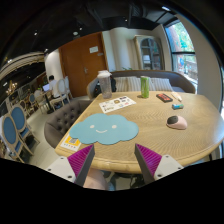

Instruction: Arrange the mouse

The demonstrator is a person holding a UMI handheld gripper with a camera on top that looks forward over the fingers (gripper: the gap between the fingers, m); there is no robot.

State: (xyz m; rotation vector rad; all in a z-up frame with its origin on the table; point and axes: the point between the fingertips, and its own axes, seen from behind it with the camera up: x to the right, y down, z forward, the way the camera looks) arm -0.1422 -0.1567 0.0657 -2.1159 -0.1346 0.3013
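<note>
While the gripper hangs above the near edge of the round wooden table, we see the mouse resting toward the table's right edge, well apart from the fingers.

From largest to smallest, we note: the table, which carries everything named here; a blue cloud-shaped mat lying flat near the near edge, just ahead of the fingers; a white printed sheet toward the far edge; a pale jug at the far left edge; a green can upright at the far edge; a small teal object beyond the mouse; and the grey mouse itself, clear of the mat. The two fingers, with purple pads, stand spread apart with nothing between them.
</note>
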